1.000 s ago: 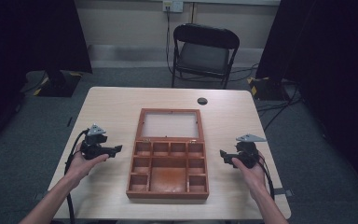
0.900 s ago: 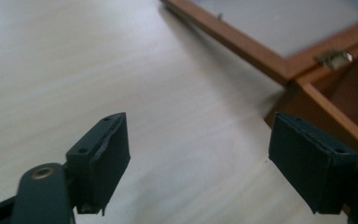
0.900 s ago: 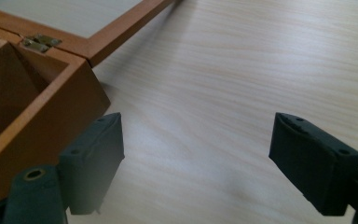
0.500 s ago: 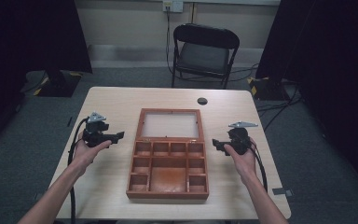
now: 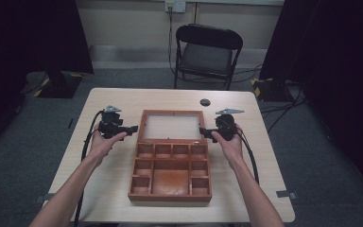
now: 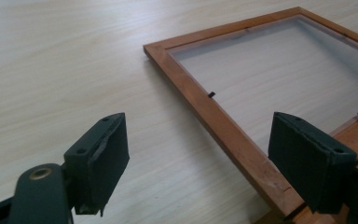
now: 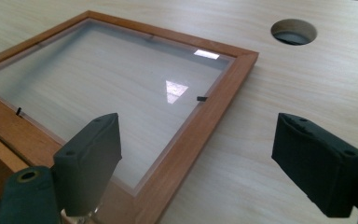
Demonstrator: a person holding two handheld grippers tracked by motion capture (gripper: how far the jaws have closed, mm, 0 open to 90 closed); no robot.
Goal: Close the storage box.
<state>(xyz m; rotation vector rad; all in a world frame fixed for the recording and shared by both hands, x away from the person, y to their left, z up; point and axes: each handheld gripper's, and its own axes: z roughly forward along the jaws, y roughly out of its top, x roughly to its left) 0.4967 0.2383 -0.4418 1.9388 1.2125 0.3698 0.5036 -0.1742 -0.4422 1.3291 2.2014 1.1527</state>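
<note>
Currently a wooden compartment box [image 5: 170, 171] lies open at the middle of the pale table [image 5: 99, 189], its glazed lid [image 5: 172, 126] folded back flat on the tabletop on the far side, away from the person. Lid frame is reddish-brown wood around a clear pane; table grain shows through the pane. Left gripper [image 5: 131, 128] sits just beside the lid's left edge, level with the table, jaws pointing toward the box. In the left gripper view its jaws stand apart with nothing between the pads; the lid's frame rail runs under the right-hand jaw, not gripped. Right gripper [image 5: 204, 133] sits just at the lid's right edge, pointing inward. In the right gripper view its jaws are wide apart and straddle the frame's side rail from above, one pad over the pane, the other over bare table; no pad presses on wood. Round cable hole [image 7: 293, 31] in the table lies beyond the lid's far corner. Black folding chair [image 5: 208, 52] stands behind the table.
</note>
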